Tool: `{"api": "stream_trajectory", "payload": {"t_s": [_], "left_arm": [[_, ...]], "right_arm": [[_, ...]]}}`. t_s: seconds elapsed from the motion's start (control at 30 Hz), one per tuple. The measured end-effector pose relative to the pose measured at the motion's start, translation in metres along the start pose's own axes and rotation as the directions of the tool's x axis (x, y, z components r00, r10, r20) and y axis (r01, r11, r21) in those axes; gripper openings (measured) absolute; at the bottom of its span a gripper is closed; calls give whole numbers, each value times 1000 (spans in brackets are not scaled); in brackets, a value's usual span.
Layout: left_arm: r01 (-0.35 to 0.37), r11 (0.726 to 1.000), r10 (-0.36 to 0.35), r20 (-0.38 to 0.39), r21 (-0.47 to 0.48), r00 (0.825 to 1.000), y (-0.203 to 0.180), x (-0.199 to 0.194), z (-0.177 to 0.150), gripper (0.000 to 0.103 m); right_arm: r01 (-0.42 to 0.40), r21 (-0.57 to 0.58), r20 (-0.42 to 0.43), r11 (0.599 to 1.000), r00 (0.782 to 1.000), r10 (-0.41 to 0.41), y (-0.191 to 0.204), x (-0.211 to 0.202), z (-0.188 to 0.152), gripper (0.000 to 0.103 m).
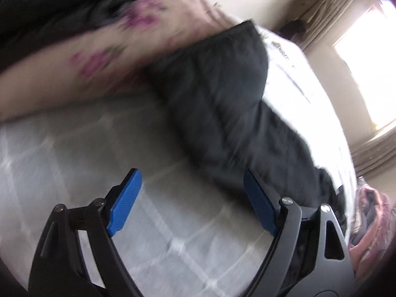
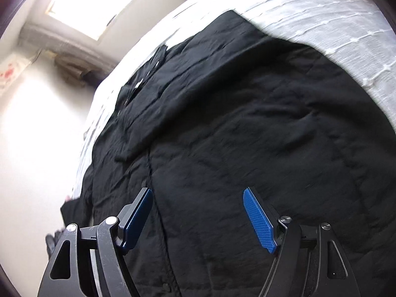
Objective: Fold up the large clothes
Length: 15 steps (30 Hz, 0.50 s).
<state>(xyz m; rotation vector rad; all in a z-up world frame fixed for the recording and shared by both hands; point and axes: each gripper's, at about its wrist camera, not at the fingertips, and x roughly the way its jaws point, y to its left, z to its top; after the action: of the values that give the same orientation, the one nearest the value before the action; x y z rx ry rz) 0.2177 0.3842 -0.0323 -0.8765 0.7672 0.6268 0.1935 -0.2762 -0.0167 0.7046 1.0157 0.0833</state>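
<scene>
A large black quilted garment [image 2: 235,113] lies spread over a white bed cover [image 2: 321,17]. My right gripper [image 2: 198,198] hovers over it with its blue pads wide apart and nothing between them. In the left wrist view a long folded part of the same black garment [image 1: 222,94] runs across the bed. My left gripper [image 1: 190,185] stands open above the pale cover [image 1: 74,148]; its right finger [image 1: 259,205] is close to the garment's edge, and I cannot tell whether it touches. The left wrist view is blurred.
A person's arm in a pink flowered sleeve [image 1: 99,54] reaches across the upper left. Pink and grey clothes [image 1: 371,222] are piled at the bed's edge. A bright window [image 1: 366,74] with curtains and cream walls lie beyond the bed.
</scene>
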Motion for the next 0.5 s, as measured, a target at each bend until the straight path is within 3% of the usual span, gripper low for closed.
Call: {"api": "stream_trajectory", "payload": {"t_s": [0.1, 0.13, 0.2, 0.23, 0.3, 0.33, 0.4, 0.5], "left_arm": [[-25, 998, 25, -5, 50, 1000, -6, 23, 16, 83], [-52, 998, 52, 7, 45, 999, -4, 33, 19, 79], [-34, 999, 33, 55, 21, 998, 0, 37, 21, 67], [5, 1000, -7, 98, 21, 995, -1, 37, 20, 59], [70, 995, -76, 79, 74, 994, -10, 41, 24, 16], [77, 993, -84, 72, 90, 994, -15, 39, 27, 11], [95, 989, -108, 105, 118, 989, -26, 23, 33, 10], [106, 967, -155, 207, 231, 966, -58, -28, 42, 9]], "right_arm": [[-35, 21, -65, 999, 997, 36, -3, 17, -2, 77], [-35, 25, -65, 999, 997, 37, -3, 18, -2, 77], [-30, 24, -48, 999, 998, 31, -5, 13, -3, 77], [-30, 22, -43, 999, 999, 31, -5, 11, -3, 77], [-32, 23, -40, 999, 999, 33, -4, 10, -1, 77], [-33, 26, -46, 999, 998, 34, -5, 10, -1, 77], [-44, 42, -56, 998, 997, 46, -8, 8, 0, 77], [-67, 81, -63, 994, 995, 73, -14, 4, 1, 77]]}}
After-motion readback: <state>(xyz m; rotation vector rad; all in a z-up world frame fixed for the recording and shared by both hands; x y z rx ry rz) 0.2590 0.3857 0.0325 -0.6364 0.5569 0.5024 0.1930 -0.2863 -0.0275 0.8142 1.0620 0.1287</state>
